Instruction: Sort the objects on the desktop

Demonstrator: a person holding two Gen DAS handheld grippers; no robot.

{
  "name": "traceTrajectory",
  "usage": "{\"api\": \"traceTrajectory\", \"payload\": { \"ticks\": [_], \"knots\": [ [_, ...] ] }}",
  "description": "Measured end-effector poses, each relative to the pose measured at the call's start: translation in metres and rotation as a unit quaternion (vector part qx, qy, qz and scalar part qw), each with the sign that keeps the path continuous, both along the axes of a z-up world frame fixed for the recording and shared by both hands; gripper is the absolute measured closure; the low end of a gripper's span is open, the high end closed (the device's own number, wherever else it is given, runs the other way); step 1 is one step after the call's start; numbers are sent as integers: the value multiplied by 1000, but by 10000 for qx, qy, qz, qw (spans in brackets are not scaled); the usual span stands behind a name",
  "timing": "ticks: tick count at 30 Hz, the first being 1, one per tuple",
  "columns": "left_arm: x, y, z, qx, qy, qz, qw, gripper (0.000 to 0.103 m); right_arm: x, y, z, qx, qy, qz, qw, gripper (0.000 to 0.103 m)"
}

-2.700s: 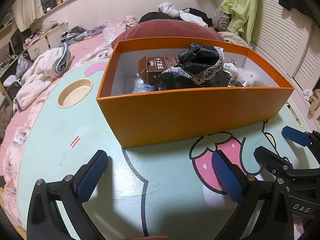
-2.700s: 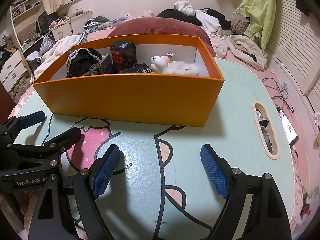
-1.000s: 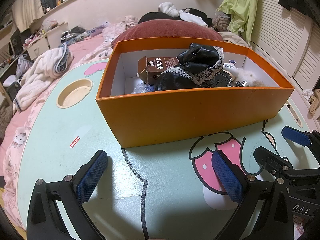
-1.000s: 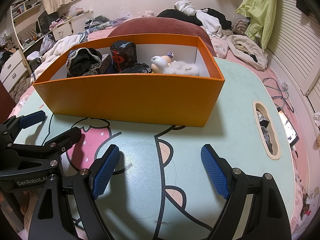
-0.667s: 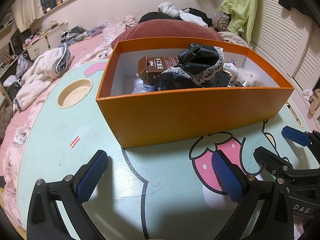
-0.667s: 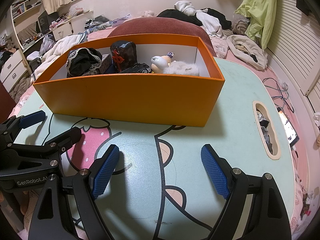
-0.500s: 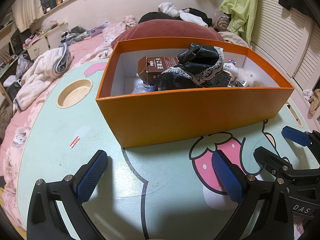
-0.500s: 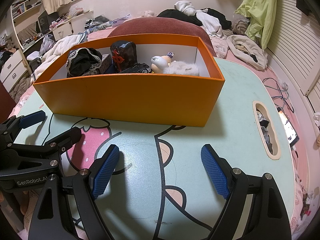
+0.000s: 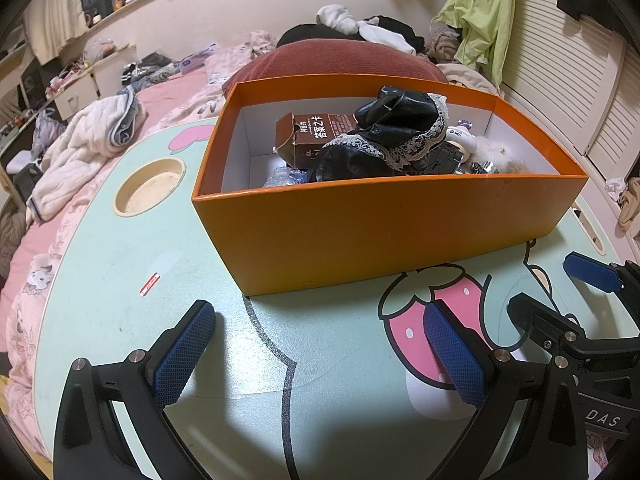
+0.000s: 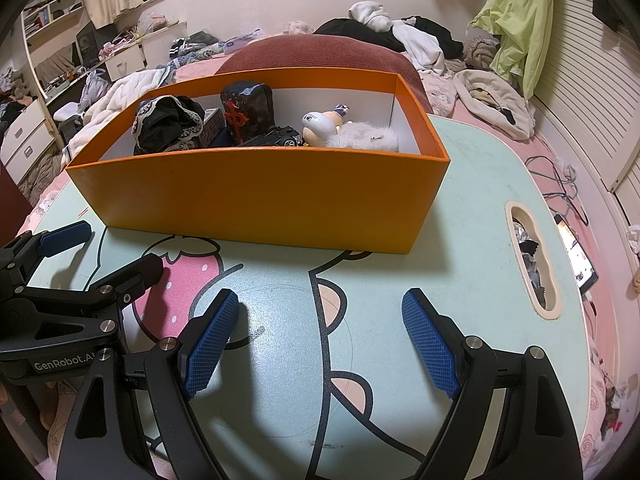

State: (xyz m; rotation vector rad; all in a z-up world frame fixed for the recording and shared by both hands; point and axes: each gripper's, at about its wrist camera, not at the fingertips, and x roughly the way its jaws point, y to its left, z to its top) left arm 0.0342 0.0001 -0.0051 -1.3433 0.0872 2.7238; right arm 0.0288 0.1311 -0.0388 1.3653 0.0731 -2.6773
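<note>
An orange box (image 9: pixel 400 232) (image 10: pixel 256 196) stands on a mint-green cartoon table (image 9: pixel 120 272) (image 10: pixel 472 232). Inside lie a brown carton (image 9: pixel 316 134), a black lace-trimmed cloth (image 9: pixel 384 136) (image 10: pixel 168 124), a dark block with a red cross (image 10: pixel 248 112), a small figurine (image 10: pixel 320 122) and white fluff (image 10: pixel 368 138). My left gripper (image 9: pixel 318 340) hovers open over the table in front of the box, nothing between its blue pads. My right gripper (image 10: pixel 320 326) is open too, empty, before the box's right half. Each gripper shows at the edge of the other's view.
A round cup recess (image 9: pixel 150 186) sits left of the box, and a slot (image 10: pixel 530 260) with small bits in it sits right. A small red sticker (image 9: pixel 150 284) lies on the table. Behind are a red cushion (image 9: pixel 332 60), piled clothes and a pink bed.
</note>
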Motion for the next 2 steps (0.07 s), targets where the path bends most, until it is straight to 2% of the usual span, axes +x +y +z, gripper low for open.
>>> {"api": "traceTrajectory", "payload": {
  "ticks": [2],
  "knots": [
    [-1, 0, 0, -1, -3, -1, 10000, 0, 0, -1, 0, -2, 1, 0, 10000, 19]
  ]
}}
